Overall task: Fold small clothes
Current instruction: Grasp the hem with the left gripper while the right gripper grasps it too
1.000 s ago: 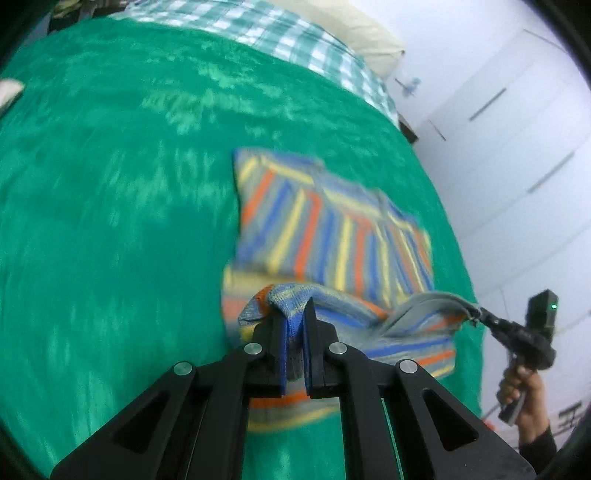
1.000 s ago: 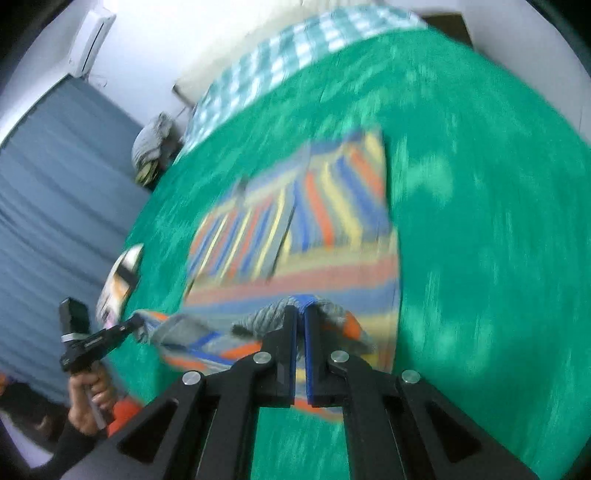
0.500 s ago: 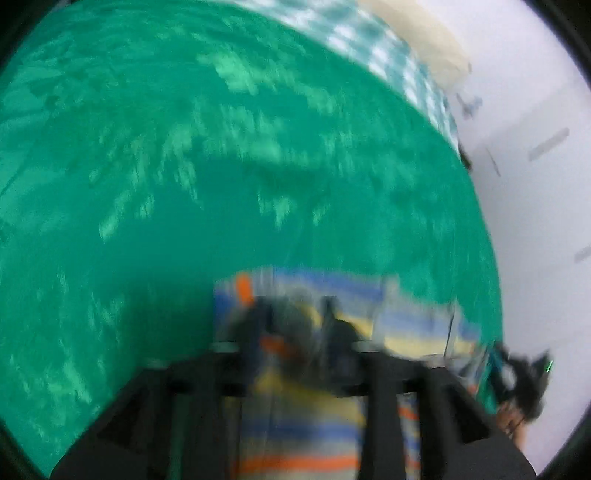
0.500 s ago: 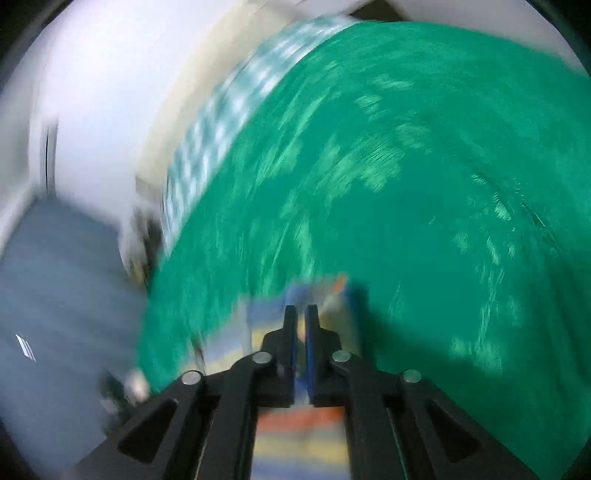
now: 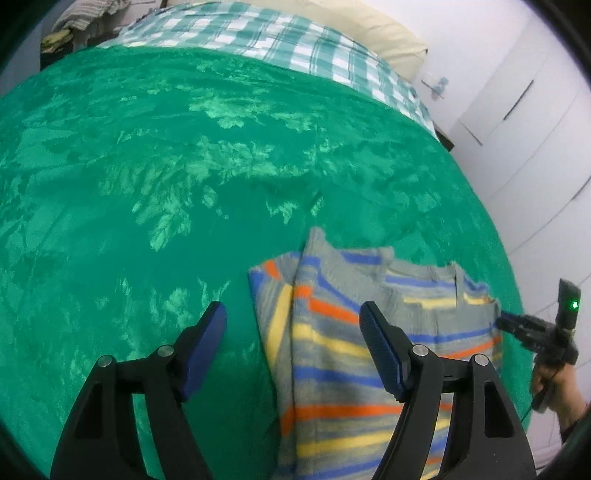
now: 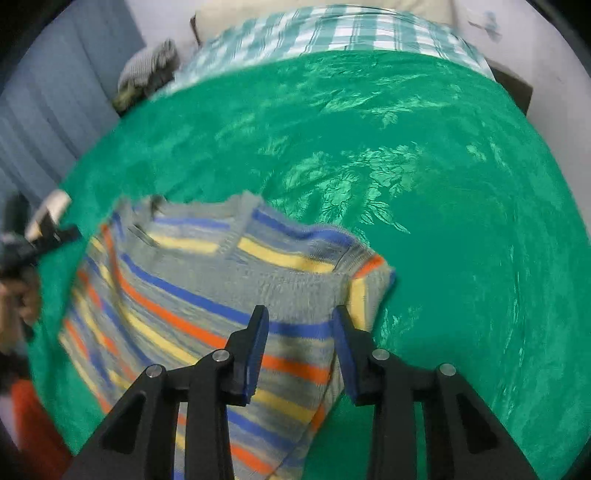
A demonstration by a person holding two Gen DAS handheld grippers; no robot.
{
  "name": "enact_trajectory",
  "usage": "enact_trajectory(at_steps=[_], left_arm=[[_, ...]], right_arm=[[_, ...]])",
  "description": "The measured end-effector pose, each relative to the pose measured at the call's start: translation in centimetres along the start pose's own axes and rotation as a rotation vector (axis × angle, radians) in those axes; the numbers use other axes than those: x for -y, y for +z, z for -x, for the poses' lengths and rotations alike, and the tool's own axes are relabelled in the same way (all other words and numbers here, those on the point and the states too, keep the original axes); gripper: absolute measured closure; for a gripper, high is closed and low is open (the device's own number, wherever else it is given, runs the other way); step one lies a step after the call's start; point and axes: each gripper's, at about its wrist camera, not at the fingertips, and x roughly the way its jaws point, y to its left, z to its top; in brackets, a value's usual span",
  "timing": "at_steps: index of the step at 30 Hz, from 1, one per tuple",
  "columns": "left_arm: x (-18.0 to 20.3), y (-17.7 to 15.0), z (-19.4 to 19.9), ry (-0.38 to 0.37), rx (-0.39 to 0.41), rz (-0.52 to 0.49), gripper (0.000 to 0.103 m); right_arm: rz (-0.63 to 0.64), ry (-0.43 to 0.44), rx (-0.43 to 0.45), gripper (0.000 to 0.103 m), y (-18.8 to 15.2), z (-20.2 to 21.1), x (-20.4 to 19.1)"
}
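Note:
A small striped knit sweater [image 5: 354, 332], grey with blue, orange and yellow bands, lies folded on the green bedspread [image 5: 147, 166]. My left gripper [image 5: 293, 317] is open and empty, its jaws wide apart over the sweater's left edge. My right gripper [image 6: 300, 320] is open and empty, its jaws apart just above the sweater's right side [image 6: 207, 295]. The right gripper also shows at the sweater's far right edge in the left wrist view [image 5: 517, 326]. The left gripper is blurred at the left edge of the right wrist view.
A green-and-white checked sheet [image 5: 277, 37] and a cream pillow [image 5: 369, 22] lie at the head of the bed. White wardrobe doors [image 5: 524, 110] stand to the right. A heap of clothes [image 6: 147, 70] sits by the blue curtain [image 6: 44, 118].
Both grippers were shut on the sweater's near edge, carried it forward over the rest of the sweater, then opened and let it go. The sweater now lies folded over.

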Motion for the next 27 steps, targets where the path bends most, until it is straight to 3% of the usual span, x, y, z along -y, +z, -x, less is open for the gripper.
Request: enact_trajectory(at_steps=[1, 3, 6, 8, 10, 12, 13, 19, 25, 27], left_arm=[[0.0, 0.3, -0.2, 0.003, 0.002, 0.007, 0.028], [0.1, 0.9, -0.7, 0.011, -0.001, 0.010, 0.028], [0.4, 1.1, -1.2, 0.006, 0.002, -0.014, 0.028], [0.6, 1.1, -1.4, 0.001, 0.003, -0.030, 0.028], [0.5, 0.8, -1.8, 0.010, -0.007, -0.036, 0.028], [0.2, 0.4, -2.0, 0.008, -0.012, -0.026, 0.028], [0.1, 0.2, -1.9, 0.006, -0.009, -0.023, 0.028], [0.1, 0.2, -0.4, 0.010, 0.052, -0.044, 0.028], [0.4, -0.6, -0.7, 0.039, 0.032, -0.065, 0.028], [0.4, -0.6, -0.7, 0.048, 0.030, -0.076, 0.028]], right_arm=[[0.008, -0.013, -0.006, 0.069, 0.1, -0.4, 0.5], [0.036, -0.073, -0.037, 0.092, 0.0, -1.3, 0.1], [-0.005, -0.104, -0.026, 0.090, 1.0, -1.6, 1.0], [-0.043, -0.112, -0.006, 0.077, 1.2, -1.1, 1.6], [-0.028, -0.056, -0.027, 0.076, 1.1, -1.4, 1.7], [-0.001, -0.053, -0.084, 0.082, 0.8, -2.4, 1.5], [0.015, -0.075, -0.088, 0.100, 0.9, -2.4, 1.3], [0.043, -0.140, 0.180, 0.099, 3.4, 2.8, 1.2], [-0.022, -0.199, 0.051, 0.097, 3.1, -2.1, 3.2], [-0.065, -0.192, 0.063, 0.091, 2.3, -1.9, 3.9]])
